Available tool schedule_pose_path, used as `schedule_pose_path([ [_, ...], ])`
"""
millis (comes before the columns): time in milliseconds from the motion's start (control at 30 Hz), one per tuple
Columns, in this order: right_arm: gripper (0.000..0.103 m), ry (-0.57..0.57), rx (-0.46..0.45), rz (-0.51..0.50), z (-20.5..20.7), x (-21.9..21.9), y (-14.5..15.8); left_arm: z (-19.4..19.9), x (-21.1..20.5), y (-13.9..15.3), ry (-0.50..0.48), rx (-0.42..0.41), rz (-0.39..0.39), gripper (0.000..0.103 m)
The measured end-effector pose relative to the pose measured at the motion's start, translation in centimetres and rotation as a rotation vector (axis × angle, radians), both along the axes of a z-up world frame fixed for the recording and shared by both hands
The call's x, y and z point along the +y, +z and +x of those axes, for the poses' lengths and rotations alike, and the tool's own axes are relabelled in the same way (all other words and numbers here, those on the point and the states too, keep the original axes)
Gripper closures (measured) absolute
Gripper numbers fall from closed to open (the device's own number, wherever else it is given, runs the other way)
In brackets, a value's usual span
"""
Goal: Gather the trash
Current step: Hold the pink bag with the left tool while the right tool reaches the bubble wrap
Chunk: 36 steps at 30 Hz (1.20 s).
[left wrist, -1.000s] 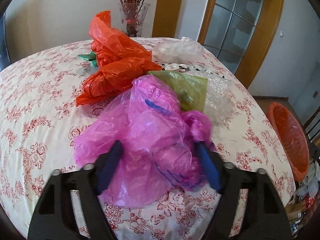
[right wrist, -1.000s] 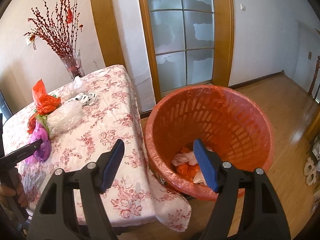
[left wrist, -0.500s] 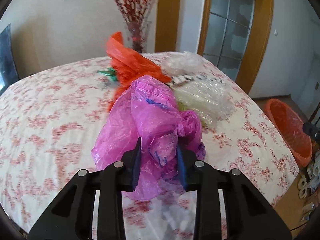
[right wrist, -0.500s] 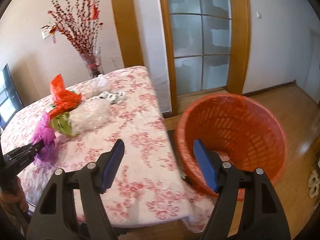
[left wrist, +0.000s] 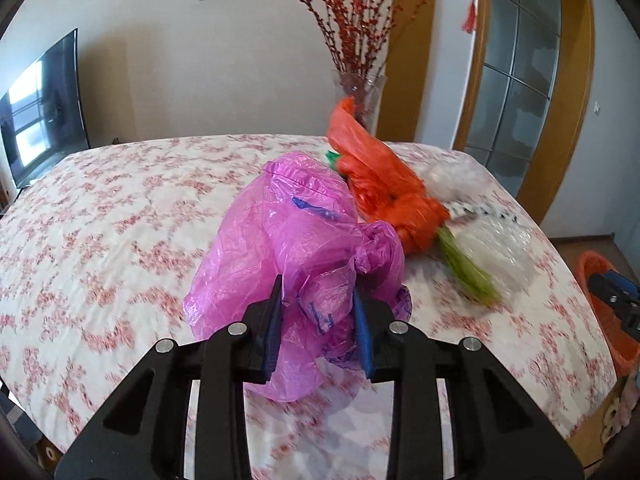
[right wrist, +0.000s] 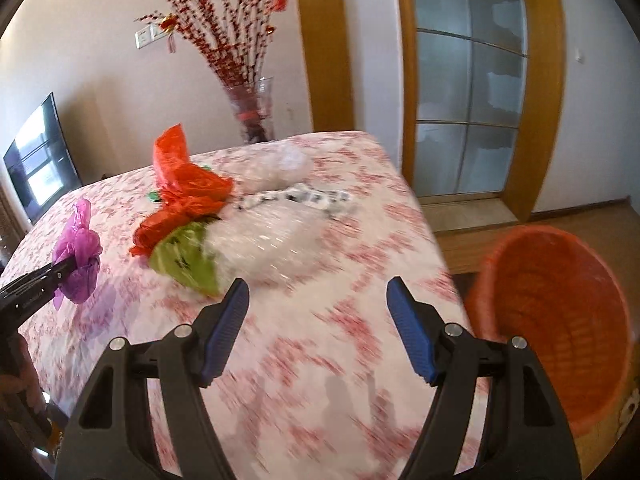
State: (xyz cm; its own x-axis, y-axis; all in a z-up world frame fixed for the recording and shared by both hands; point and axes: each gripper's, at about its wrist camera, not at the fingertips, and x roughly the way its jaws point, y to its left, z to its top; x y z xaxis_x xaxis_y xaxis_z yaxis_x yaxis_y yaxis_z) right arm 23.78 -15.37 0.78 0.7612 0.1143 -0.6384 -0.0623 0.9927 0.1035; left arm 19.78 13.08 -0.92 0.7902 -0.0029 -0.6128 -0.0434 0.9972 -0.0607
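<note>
We're mid pick-up: left gripper (left wrist: 318, 312) is clamped on the pink bag (left wrist: 296, 248), which hangs bunched above the table (left wrist: 120, 208), lifted clear of the cloth. Right gripper (right wrist: 316, 324) is spread wide w/ nothing between its fingers, over the table near the green bag (right wrist: 188, 258). Next, we judge, the pink bag goes across to the orange basket (right wrist: 560, 312) on the floor by the table edge. Bag looks thin, crinkly, see-through, w/ blue print.

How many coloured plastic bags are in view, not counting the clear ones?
3. The crumpled pink plastic bag is in the left gripper; the orange plastic bag and green plastic bag lie on the table. Others may be hidden.
</note>
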Motion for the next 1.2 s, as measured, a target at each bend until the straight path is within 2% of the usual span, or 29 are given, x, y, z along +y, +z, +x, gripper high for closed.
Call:
schedule_pose_path([
  [67, 0.035, 0.021, 0.011, 0.005, 1.8, 1.3, -0.3, 0.6, 0.4, 0.2, 0.007, -0.006, 0.000, 0.072],
  [167, 0.046, 0.052, 0.043, 0.020, 4.3, 3.1, -0.7, 1.5, 1.0, 0.4, 0.015, -0.011, -0.003, 0.072],
  [367, 0.047, 0.103, 0.084, 0.022, 7.3, 6.2, -1.8, 2.9, 1.6, -0.1, 0.021, -0.001, -0.017, 0.072],
  [533, 0.047, 0.112, 0.146, -0.051, 9.1, 7.8, -3.4, 3.6, 1.7, -0.7, 0.014, 0.018, -0.024, 0.072],
  [567, 0.050, 0.105, 0.169, -0.060, 9.4, 7.7, -4.0, 3.6, 1.7, -0.7, 0.013, 0.020, -0.025, 0.072],
  [633, 0.061, 0.100, 0.181, -0.058, 9.5, 7.5, -4.4, 3.7, 1.6, -0.7, 0.009, 0.022, -0.024, 0.072],
  [700, 0.078, 0.089, 0.177, -0.053, 9.1, 6.8, -4.5, 3.8, 1.5, -0.7, 0.007, 0.025, -0.024, 0.072],
  [800, 0.090, 0.079, 0.174, -0.021, 8.6, 5.6, -4.4, 3.8, 1.3, -0.7, 0.002, 0.028, -0.028, 0.072],
  [1200, 0.093, 0.013, 0.096, 0.002, 4.5, 1.0, -1.5, 2.5, -2.4, 1.0, -0.071, 0.006, -0.034, 0.072],
])
